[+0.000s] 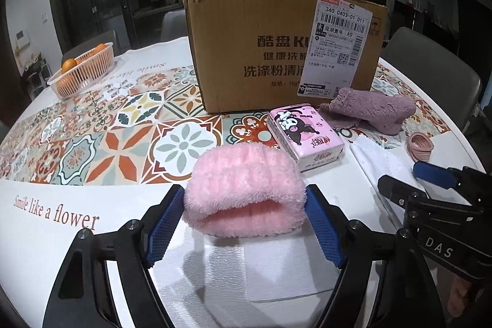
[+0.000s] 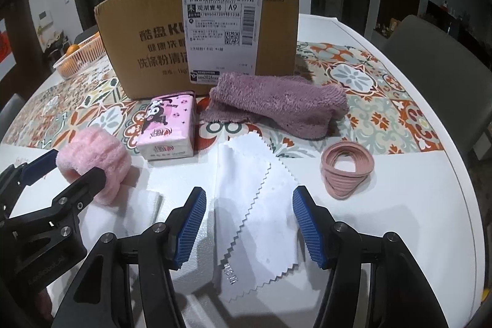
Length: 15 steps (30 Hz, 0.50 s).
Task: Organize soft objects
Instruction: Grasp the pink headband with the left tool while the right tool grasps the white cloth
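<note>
A fluffy pink wristband (image 1: 244,189) lies on the table between the blue pads of my left gripper (image 1: 245,199); the pads touch its two ends. It also shows in the right wrist view (image 2: 93,163). My right gripper (image 2: 249,205) is open and empty over a white zigzag-edged cloth (image 2: 255,205). A purple plush towel (image 2: 276,103) lies in front of the cardboard box (image 2: 200,36). A pink tissue pack (image 2: 169,128) sits between the wristband and the towel. A coil of pink hair bands (image 2: 346,169) lies to the right.
A white folded tissue (image 1: 270,272) lies under the left gripper. An orange basket with oranges (image 1: 83,69) stands at the far left. Grey chairs (image 2: 430,76) stand around the round table, whose edge (image 2: 461,189) curves at the right.
</note>
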### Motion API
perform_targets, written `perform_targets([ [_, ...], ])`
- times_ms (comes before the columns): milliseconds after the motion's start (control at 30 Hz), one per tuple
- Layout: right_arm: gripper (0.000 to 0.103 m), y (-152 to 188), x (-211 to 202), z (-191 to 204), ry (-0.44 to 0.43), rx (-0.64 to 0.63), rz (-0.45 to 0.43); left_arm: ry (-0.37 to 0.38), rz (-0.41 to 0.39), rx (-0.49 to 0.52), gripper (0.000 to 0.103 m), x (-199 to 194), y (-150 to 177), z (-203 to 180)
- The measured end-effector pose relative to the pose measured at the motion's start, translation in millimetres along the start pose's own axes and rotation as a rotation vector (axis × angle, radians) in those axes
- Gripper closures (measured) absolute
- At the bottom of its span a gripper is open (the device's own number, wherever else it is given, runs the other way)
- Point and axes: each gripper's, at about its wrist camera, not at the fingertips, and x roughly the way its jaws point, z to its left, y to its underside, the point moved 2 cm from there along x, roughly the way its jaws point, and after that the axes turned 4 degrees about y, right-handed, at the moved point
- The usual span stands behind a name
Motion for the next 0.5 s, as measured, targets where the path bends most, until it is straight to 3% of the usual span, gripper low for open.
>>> perform_targets([
  [67, 0.043, 0.9, 2.9, -0.5, -0.003, 0.003, 0.014, 0.011, 0.005, -0.003, 0.031, 1.0, 0.3, -0.4],
  [167, 0.046, 3.2, 6.6, -0.2, 0.000, 0.003, 0.030, 0.018, 0.006, -0.007, 0.048, 1.3, 1.5, -1.0],
  [233, 0.058, 4.3, 6.7, 1.2, 0.028, -0.019, 0.022, 0.022, 0.005, -0.010, 0.055, 0.9, 2.2, -1.1],
  [500, 0.085, 5.8, 4.8, 7.0, 0.008, -0.063, 0.014, 0.058, 0.011, -0.027, 0.074, -0.4, 3.3, -1.4],
])
